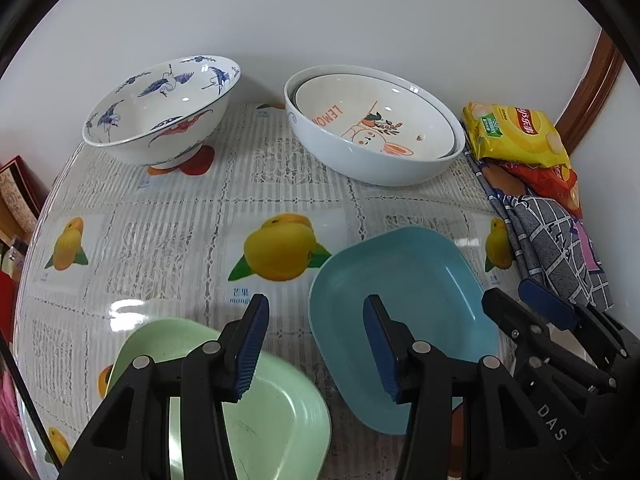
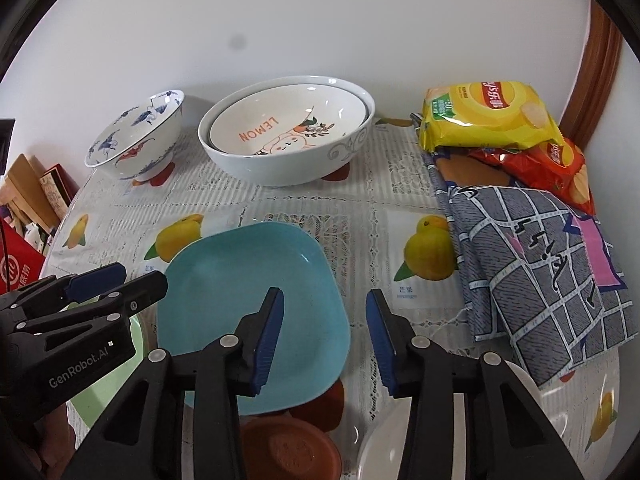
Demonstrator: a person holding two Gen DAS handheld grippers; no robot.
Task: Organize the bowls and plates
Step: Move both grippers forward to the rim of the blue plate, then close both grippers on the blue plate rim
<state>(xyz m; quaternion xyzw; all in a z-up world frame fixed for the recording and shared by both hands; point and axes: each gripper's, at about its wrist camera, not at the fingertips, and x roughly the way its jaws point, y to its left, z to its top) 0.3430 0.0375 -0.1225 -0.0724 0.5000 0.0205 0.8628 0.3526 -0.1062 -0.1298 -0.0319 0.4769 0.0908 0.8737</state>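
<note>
A blue square plate (image 2: 248,300) lies flat on the table, with a pale green plate (image 1: 276,412) to its left. My right gripper (image 2: 326,336) is open above the blue plate's right edge (image 1: 486,320). Its left finger is over the plate and its right finger is past the rim. My left gripper (image 1: 318,344) is open over the gap between the two plates, holding nothing. At the back stand a blue-and-white patterned bowl (image 1: 160,112) and a large white bowl (image 2: 280,164) with a LEMON-printed bowl (image 2: 280,128) nested inside.
Yellow and red snack bags (image 2: 484,120) and a folded grey checked cloth (image 2: 540,260) fill the right side. A brown dish (image 2: 288,448) and a white dish (image 2: 380,452) sit at the near edge. Boxes (image 1: 16,196) stand off the table's left. A wall runs behind the bowls.
</note>
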